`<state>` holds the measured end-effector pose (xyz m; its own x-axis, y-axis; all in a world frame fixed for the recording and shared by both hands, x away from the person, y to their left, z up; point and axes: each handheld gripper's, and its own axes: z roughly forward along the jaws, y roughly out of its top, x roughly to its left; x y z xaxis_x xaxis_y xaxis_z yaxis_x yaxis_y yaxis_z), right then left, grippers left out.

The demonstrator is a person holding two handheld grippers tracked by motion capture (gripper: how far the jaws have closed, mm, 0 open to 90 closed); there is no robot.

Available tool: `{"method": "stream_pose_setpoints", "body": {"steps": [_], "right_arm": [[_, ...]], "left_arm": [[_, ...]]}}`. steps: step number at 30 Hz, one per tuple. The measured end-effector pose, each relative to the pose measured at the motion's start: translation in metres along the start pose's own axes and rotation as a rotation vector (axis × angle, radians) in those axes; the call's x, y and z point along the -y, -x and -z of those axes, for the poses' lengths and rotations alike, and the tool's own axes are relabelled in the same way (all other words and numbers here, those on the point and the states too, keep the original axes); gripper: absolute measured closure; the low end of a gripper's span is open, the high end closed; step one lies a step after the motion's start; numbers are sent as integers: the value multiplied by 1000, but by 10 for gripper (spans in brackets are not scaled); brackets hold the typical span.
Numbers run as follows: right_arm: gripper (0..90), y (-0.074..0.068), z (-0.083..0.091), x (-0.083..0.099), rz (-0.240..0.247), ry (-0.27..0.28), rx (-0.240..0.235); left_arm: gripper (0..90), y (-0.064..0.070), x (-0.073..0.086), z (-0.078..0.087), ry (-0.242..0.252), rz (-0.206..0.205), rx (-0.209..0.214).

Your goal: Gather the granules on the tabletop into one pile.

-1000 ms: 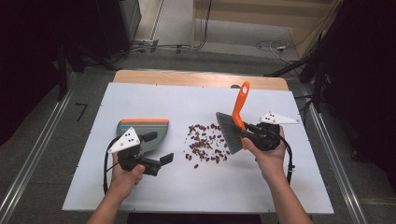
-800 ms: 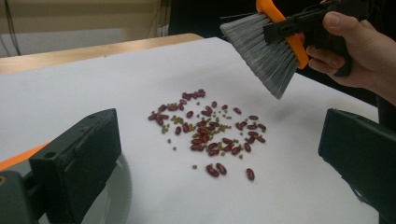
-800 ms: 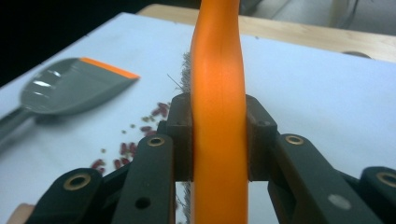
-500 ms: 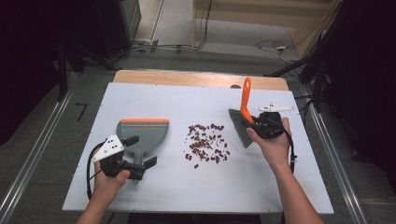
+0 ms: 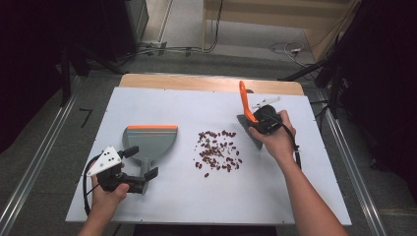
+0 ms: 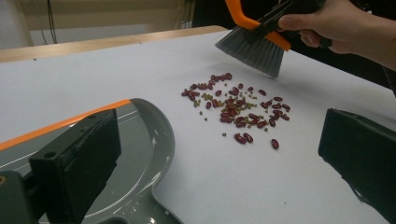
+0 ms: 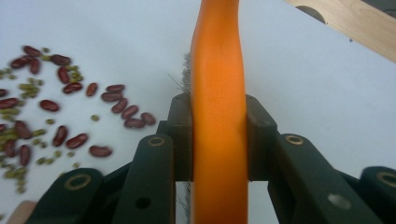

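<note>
One brush [image 5: 247, 114] clamped in right tongs [image 5: 259, 123], one dustpan [image 5: 149, 143] beside gaping left tongs [image 5: 142, 164].

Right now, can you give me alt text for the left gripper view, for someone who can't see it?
A scatter of red and small green beans lies on a white table, with a grey-bristled, orange-handled brush held just beyond it by a person's hand. The left hand-held gripper stands open in the foreground, one jaw over a grey dustpan with an orange edge.
</note>
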<state>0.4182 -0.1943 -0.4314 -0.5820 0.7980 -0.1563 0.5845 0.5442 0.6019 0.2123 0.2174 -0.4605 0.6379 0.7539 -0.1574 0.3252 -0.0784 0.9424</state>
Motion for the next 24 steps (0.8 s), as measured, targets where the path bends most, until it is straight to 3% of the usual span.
{"method": "stream_pose_setpoints", "body": {"steps": [8, 9, 17, 24], "right_arm": [[684, -13, -24, -22, 96, -80, 59], [684, -20, -28, -26, 113, -105, 62], [691, -43, -29, -29, 181, -159, 20], [691, -56, -22, -21, 201, -155, -1]], "left_arm": [[0, -5, 4, 1, 0, 21, 9], [0, -6, 4, 2, 8, 31, 13], [0, -6, 5, 1, 9, 36, 25], [0, -5, 5, 0, 6, 37, 28]]}}
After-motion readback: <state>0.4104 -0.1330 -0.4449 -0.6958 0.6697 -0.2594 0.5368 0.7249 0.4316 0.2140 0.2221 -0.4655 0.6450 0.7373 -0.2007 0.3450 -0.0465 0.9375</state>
